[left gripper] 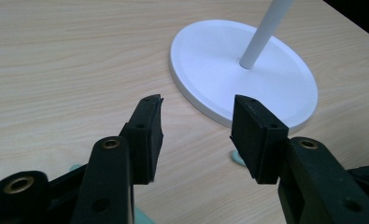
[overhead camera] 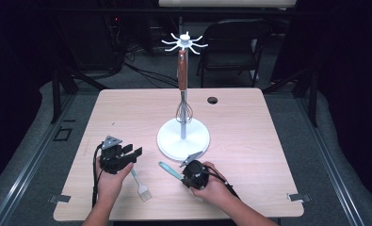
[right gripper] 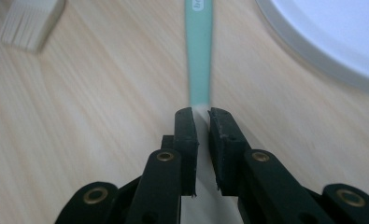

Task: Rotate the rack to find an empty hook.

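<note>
Right claw (right gripper: 202,114), held low and level by a hand at the tabletop's (overhead camera: 249,122) near edge, is gripping the teal brush (overhead camera: 167,169) handle beside the white stand base (overhead camera: 174,141); left claw (left gripper: 196,135) is hovering open and empty, angled down toward it

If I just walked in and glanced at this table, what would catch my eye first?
Most likely the tall white stand at the table's middle, with a wood-handled whisk hanging from its spoked top. Nearer the person, the right gripper has its black jaws closed on the handle of a teal pastry brush, which lies flat on the wood. The left gripper is beside it, jaws apart and holding nothing.
</note>
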A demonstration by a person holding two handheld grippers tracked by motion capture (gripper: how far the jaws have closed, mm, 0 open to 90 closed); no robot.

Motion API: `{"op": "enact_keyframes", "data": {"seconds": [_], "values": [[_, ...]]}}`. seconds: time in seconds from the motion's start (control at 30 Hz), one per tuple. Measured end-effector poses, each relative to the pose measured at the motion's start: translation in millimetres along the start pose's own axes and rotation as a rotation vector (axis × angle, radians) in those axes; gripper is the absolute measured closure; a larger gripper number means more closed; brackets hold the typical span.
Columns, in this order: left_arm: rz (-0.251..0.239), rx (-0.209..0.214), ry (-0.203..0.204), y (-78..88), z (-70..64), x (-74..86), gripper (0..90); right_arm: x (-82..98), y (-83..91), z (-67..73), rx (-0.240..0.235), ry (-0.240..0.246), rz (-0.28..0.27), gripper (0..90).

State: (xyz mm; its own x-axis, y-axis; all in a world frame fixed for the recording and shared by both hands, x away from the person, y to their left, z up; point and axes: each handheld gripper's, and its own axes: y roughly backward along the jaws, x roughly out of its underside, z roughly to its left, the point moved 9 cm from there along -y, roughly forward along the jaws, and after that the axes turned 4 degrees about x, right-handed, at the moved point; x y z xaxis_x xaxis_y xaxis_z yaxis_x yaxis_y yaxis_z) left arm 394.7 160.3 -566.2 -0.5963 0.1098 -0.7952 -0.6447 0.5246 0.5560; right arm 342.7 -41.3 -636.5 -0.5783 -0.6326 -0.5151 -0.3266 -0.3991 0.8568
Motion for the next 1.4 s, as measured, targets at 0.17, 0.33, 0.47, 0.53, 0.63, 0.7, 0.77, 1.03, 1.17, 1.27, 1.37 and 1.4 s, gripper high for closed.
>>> {"op": "enact_keyframes", "data": {"seconds": [0.17, 0.33, 0.47, 0.53, 0.63, 0.7, 0.77, 1.03, 1.17, 1.27, 1.37, 1.4], "values": [[0.016, 0.014, -0.017, -4.8, -7.7, 2.1, 53.0, 18.7, 11.7, -6.7, -0.003, -0.020, 0.004, 81.1], [0.017, 0.022, -0.018, -7.4, -11.0, 2.6, 53.0, 16.3, 10.2, -6.1, 0.005, -0.010, 0.024, 79.6], [0.022, 0.028, -0.018, -7.9, -12.1, 3.5, 52.9, 11.5, 6.6, -4.5, 0.022, 0.019, 0.035, 78.7], [0.024, 0.032, -0.018, -7.9, -12.5, 4.0, 52.6, 9.0, 4.9, -4.8, 0.028, 0.021, 0.035, 78.6], [0.019, 0.034, -0.018, -8.5, -13.5, 3.8, 51.9, 7.1, 3.9, -6.0, 0.032, 0.036, 0.050, 79.5], [0.024, 0.039, -0.022, -8.9, -14.6, 4.2, 50.9, 5.7, 2.9, -5.2, 0.026, 0.022, 0.044, 80.1], [0.024, 0.040, -0.028, -10.0, -15.6, 4.4, 49.8, 5.9, 3.6, -5.7, 0.021, 0.023, 0.055, 80.4], [0.035, 0.055, -0.032, -15.8, -20.8, 8.2, 45.4, 6.4, 5.7, -3.3, 0.011, 0.031, 0.036, 80.8], [0.050, 0.062, -0.044, -17.9, -22.6, 10.4, 44.2, 3.7, 8.7, -2.3, -0.002, 0.010, -0.004, 80.9], [0.056, 0.079, -0.048, -21.6, -28.1, 12.4, 43.6, 2.0, 12.8, -2.7, -0.009, 0.018, -0.017, 80.9], [0.065, 0.097, -0.050, -24.4, -32.9, 14.4, 42.7, -0.3, 15.5, -2.4, -0.008, 0.021, -0.039, 80.9], [0.066, 0.105, -0.054, -25.4, -34.5, 14.9, 42.4, -1.1, 16.3, -2.4, -0.007, 0.024, -0.047, 80.9]]}}
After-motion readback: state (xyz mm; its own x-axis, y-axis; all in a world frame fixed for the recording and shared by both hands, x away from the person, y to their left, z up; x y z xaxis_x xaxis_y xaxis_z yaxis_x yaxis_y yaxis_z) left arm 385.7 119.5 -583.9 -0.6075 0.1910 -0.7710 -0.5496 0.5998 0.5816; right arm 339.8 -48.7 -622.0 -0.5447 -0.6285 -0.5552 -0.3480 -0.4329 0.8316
